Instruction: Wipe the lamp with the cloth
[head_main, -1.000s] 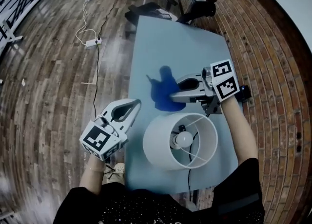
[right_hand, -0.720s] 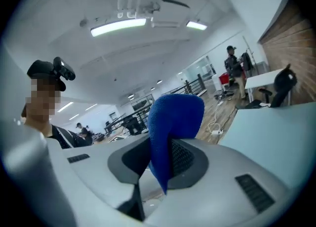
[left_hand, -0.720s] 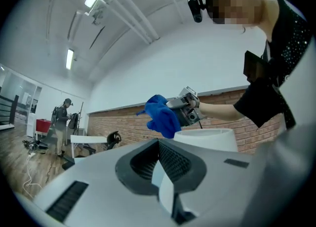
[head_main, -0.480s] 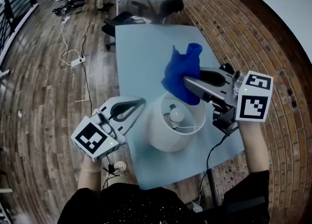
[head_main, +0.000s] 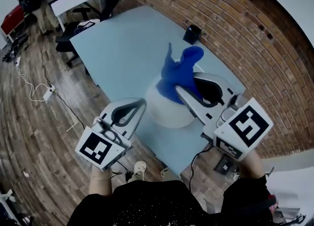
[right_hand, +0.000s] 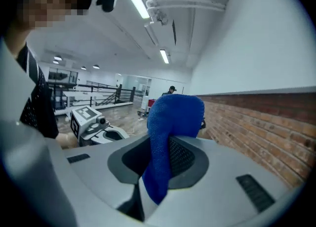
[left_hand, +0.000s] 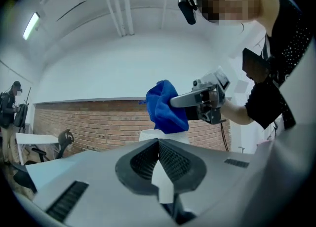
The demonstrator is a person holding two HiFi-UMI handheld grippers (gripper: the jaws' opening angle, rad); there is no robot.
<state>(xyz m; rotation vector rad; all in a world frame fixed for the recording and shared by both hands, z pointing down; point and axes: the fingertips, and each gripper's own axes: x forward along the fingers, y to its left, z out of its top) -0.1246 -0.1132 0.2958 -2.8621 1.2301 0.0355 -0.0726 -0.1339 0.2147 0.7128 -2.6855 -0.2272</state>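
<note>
While the right gripper [head_main: 180, 91] clamps the blue cloth [head_main: 177, 71] over the white lamp [head_main: 164, 112], the left gripper [head_main: 139, 103] hovers just beside it. Its jaws meet, holding nothing.

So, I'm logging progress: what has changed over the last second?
The right claw lifted the crumpled blue cloth off the light-blue table and carried it over the white drum-shaped lamp, still gripping it. The left claw stays shut and empty beside the lamp.
</note>
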